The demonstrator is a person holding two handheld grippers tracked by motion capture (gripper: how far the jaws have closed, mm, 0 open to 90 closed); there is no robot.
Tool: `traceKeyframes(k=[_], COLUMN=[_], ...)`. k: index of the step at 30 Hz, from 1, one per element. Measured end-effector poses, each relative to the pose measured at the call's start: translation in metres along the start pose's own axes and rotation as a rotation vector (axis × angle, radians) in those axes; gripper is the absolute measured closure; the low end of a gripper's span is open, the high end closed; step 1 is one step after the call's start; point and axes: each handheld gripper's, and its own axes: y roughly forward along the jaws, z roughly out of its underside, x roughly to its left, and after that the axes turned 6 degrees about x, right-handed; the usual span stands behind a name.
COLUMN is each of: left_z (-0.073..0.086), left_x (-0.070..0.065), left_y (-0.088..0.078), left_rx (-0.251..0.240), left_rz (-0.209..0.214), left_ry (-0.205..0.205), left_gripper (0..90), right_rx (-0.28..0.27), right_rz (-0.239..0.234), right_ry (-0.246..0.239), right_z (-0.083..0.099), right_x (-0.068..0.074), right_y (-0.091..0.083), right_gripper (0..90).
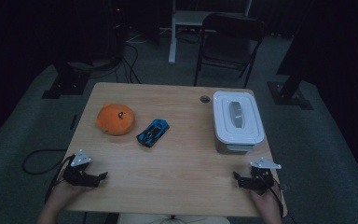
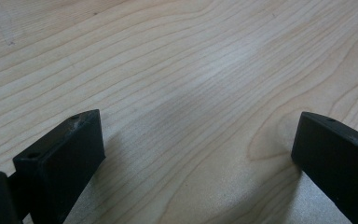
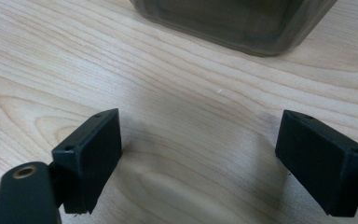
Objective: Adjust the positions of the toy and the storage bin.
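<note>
- Left gripper (image 1: 103,177) rests at the table's (image 1: 177,182) near-left corner, jaws wide apart, holding nothing.
- Right gripper (image 1: 236,177) rests at the near-right corner, jaws wide, empty.
- White lidded box (image 1: 237,121) stands along the right edge, just beyond it.

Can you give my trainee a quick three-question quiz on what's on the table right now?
1. True or false: the left gripper holds the blue toy car.
2. What lies nearest the right gripper? A) orange plush toy B) white lidded box C) the car
3. Is the box's lid on or off?

Key: 1 false, both grippers rest open and empty on the table; 2 B; 3 on.
</note>
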Motion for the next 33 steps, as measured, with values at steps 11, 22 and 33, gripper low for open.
traceKeyframes(k=[11, 22, 33], left_z=[-0.013, -0.042, -0.078], left_x=[-0.01, -0.017, -0.03], left_y=[0.005, 0.01, 0.017], left_rx=[0.041, 0.041, 0.034], left_rz=[0.004, 0.017, 0.039], left_ry=[0.006, 0.044, 0.089], left_gripper=[3.1, 3.1, 3.6], right_rx=[0.0, 0.001, 0.001], right_rz=[-0.001, 0.001, 0.002], right_ry=[0.001, 0.006, 0.006], right_z=[0.0, 0.0, 0.0], right_x=[0.0, 0.0, 0.0], right_y=[0.0, 0.0, 0.0], right_gripper=[14.1, 14.3, 14.3])
